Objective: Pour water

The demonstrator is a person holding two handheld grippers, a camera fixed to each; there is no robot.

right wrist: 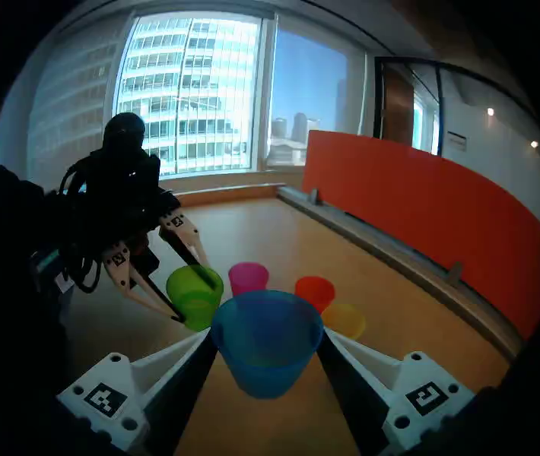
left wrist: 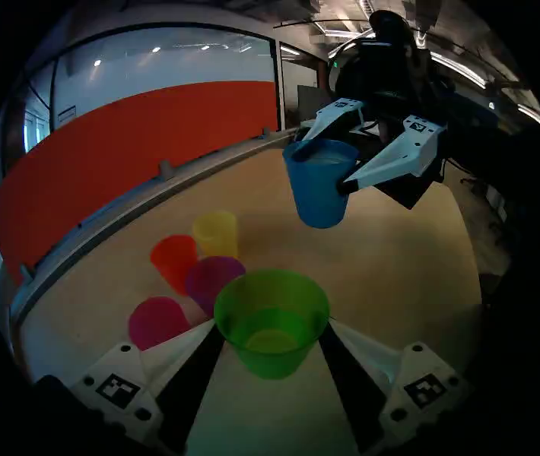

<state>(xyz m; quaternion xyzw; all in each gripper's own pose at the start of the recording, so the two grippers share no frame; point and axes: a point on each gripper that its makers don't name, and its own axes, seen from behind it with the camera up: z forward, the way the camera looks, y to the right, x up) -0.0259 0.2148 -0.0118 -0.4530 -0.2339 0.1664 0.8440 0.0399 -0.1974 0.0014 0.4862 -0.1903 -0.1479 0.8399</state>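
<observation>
- Blue cup (left wrist: 317, 190) and green cup (left wrist: 271, 323) are both sitting upright over the wide wooden tabletop (left wrist: 414, 258), well apart from each other, with the blue one clearly raised off the wood
- The right gripper (right wrist: 266, 342) is clamping the blue cup (right wrist: 266, 353), one finger pressing on each side of the wall just below the rim; the left gripper (left wrist: 271, 327) is gripping the green cup the same way
- Whether the green cup is resting on the tabletop or hanging just above it is hard to tell, and so is how much water either cup is carrying
- To pour cleanly, I judge the blue cup should be travelling until its lip is sitting just over the green mouth, then tipping slowly, while the left gripper is holding the green cup level and steady
- The yellow cup (left wrist: 215, 232), orange cup (left wrist: 173, 258), purple cup (left wrist: 213, 280) and pink cup (left wrist: 156, 319) are standing clustered just beside the green cup, so the approach should be coming in from the open side, away from them
</observation>
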